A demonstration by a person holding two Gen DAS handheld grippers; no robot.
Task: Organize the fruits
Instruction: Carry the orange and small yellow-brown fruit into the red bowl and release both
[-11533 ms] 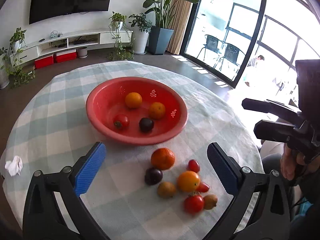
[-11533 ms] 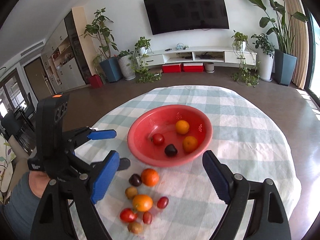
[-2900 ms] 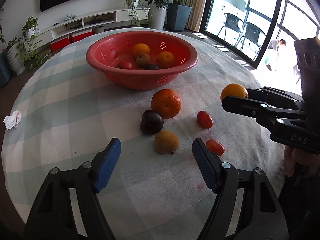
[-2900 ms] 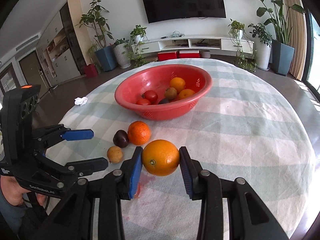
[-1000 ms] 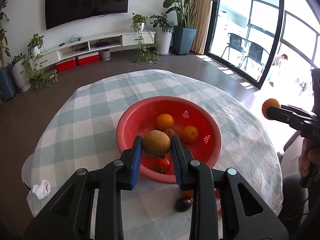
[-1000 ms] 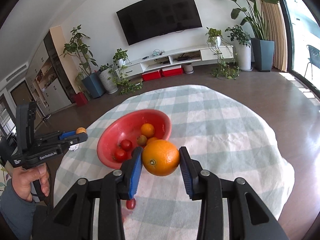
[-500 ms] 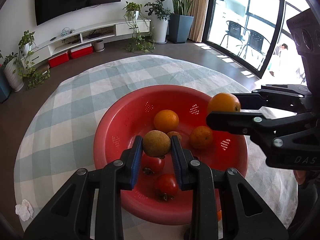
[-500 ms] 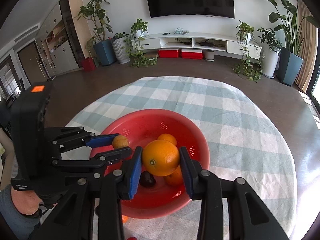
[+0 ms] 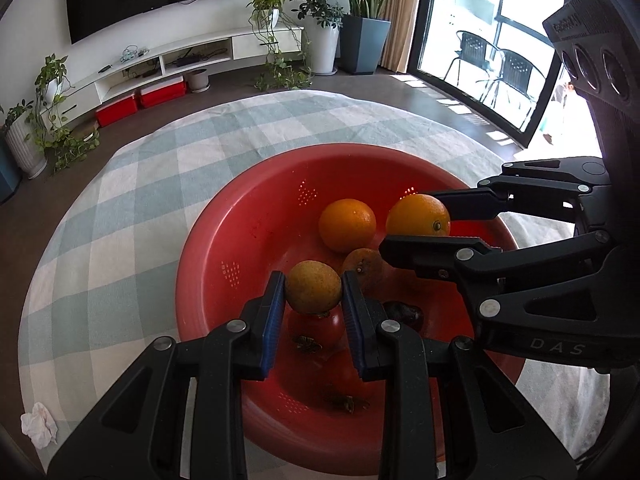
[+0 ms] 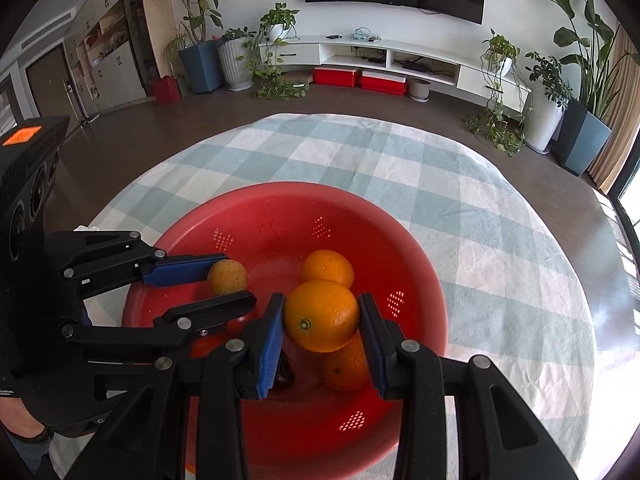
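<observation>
Half a second before, both of my hand-held grippers were higher above the red bowl [image 9: 208, 240]; at this moment they had come lower, so the bowl filled the middle and lower part of both views. My left hand-held gripper [image 9: 313, 292] was clamped on the small brownish-yellow fruit [image 9: 313, 287], which hung over the left-centre of the bowl, directly above a red tomato [image 9: 316, 330]. My right hand-held gripper [image 10: 322, 318] was clamped on the big orange [image 10: 322, 316], and it hung over the middle of the bowl, above another orange [image 10: 346, 368] and in front of a third one [image 10: 327, 266]. In the left wrist view the same big orange appeared at centre right, between the black fingers of the right tool. A dark plum-like fruit [image 9: 404, 314] also lay on the bottom of the bowl. The bowl stood on the worktop [image 10: 480, 208] with its checked cloth, and a crumpled tissue [image 9: 38, 424] lay at the lower left of the left view. I judged that both fruits were now over their target, so the transport was finished and what remained was to open the jaws. Because the fruits below were close, I thought a gentle, low release was better, or they could bounce or roll. I could not see whether more fruit waited outside the bowl.
</observation>
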